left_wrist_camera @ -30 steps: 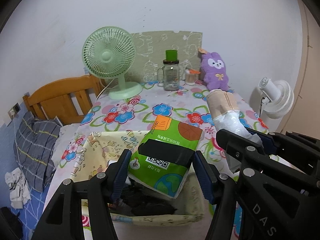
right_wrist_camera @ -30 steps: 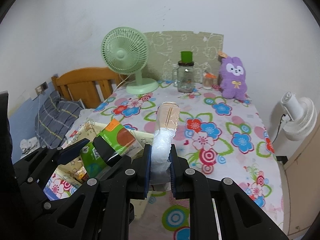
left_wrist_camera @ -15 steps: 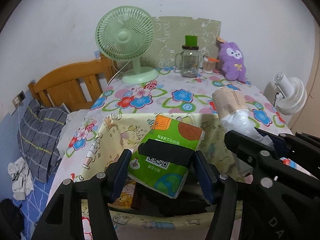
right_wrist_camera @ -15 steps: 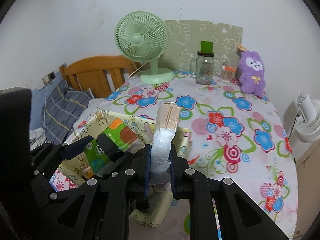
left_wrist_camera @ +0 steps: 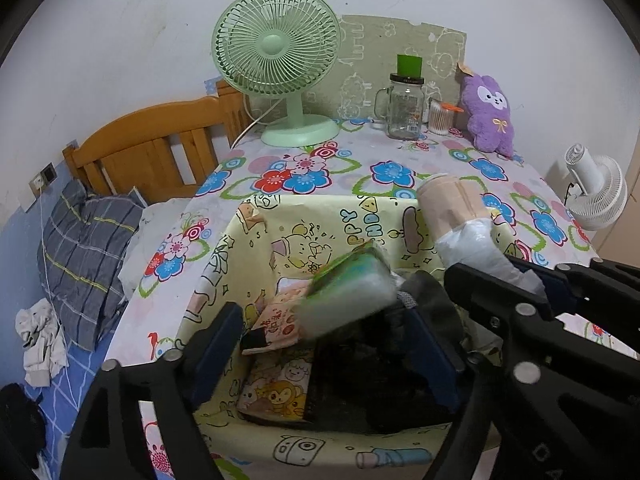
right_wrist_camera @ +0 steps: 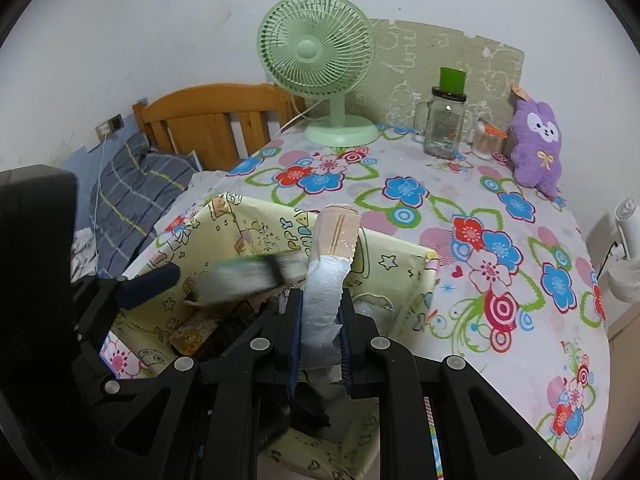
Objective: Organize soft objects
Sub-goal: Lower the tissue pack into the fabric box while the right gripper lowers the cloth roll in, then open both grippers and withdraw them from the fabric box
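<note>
- The surface [left_wrist_camera: 360, 168], under a flowered cloth, carries a pale yellow cartoon-print fabric bin [left_wrist_camera: 240, 248] at its near edge; the bin serves as the landmark below.
- Beyond the bin stand a green fan [left_wrist_camera: 276, 44], a glass jar mug [left_wrist_camera: 404, 108] and a purple plush rabbit [left_wrist_camera: 490, 114], all near the wall.
- Inside the bin lie dark items and small printed packets.
- Left tongs [left_wrist_camera: 324, 356] gape wide over the bin's near side, gripping nothing.
- A green tissue pack [left_wrist_camera: 348, 288] hangs blurred in mid-air just above the bin's contents, clear of both left fingers.
- Right tongs [right_wrist_camera: 320, 336] are clamped on a white-and-beige wrapped pack [right_wrist_camera: 332, 256], which stands upright over the bin's right half.
</note>
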Tool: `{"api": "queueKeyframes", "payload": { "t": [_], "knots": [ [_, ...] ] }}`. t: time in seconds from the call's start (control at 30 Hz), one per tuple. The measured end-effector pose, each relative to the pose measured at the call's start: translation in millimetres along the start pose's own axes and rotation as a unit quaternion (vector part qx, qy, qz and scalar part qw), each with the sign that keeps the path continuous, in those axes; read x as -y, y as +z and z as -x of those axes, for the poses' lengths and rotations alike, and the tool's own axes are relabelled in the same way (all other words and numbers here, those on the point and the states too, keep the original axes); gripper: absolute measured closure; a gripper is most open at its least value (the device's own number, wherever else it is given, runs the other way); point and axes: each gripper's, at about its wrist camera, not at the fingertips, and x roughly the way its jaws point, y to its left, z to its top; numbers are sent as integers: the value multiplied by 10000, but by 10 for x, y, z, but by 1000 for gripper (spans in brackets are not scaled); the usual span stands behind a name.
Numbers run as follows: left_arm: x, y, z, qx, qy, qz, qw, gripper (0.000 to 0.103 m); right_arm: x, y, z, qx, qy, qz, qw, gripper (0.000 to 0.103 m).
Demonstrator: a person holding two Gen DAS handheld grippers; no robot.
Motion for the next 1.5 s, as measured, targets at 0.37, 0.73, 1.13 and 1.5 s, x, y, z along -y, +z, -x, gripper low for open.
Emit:
{"api": "queueKeyframes", "payload": {
  "t": [0.37,0.73,1.13,1.5],
  "knots": [
    [-62,-17,-46,-67,-133,-6,9999,8,-68,44,-183,-178,47,62,9998,83],
    [-41,-42,-42,-102,-164,9,9998,6,4,27,-163,-173,-66,-41,9998,26],
    [77,-1,117,42,-239,61,9997,4,120,8,117,91,-111,-93,9999,20],
    [317,47,367,324,-237,-17,9992,0,358,-59,487,416,-253,-279,9984,11]
  ]
}}
